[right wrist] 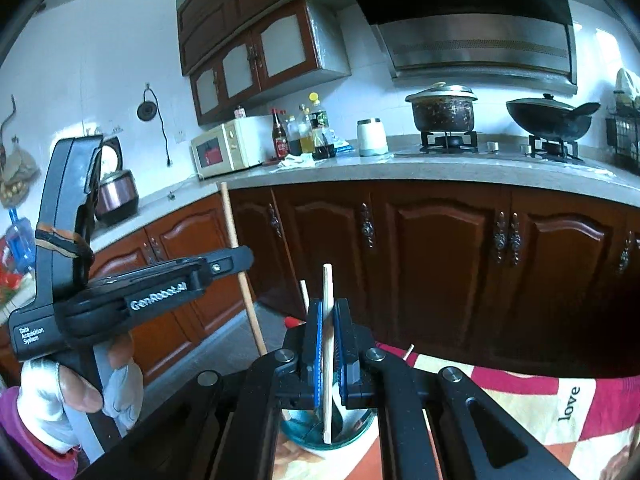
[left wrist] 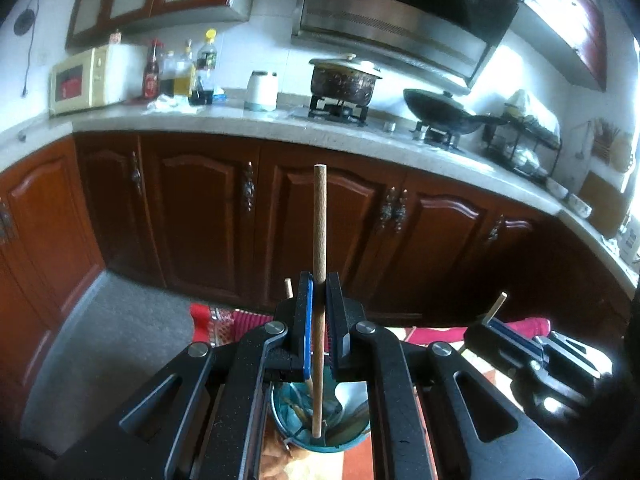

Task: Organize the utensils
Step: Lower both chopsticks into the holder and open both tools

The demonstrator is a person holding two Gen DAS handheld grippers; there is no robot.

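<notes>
My left gripper [left wrist: 319, 280] is shut on a round wooden chopstick [left wrist: 319, 224]. It holds the chopstick upright with its lower end inside a teal cup [left wrist: 320, 438] that holds other utensils. My right gripper [right wrist: 328, 305] is shut on a thinner, pale chopstick [right wrist: 328, 284], also upright, its lower end in the same teal cup [right wrist: 330, 442]. In the right wrist view the left gripper's body [right wrist: 132, 292] and its chopstick [right wrist: 240, 256] show at left. In the left wrist view the right gripper [left wrist: 490, 322] shows at right.
The cup stands on a table with a red and white patterned cloth [right wrist: 520, 404]. Dark wooden cabinets [left wrist: 320, 208] run under a grey counter [left wrist: 240, 122] with a microwave [left wrist: 90, 80], bottles [left wrist: 184, 72], a pot [left wrist: 344, 78] and a wok [left wrist: 444, 114].
</notes>
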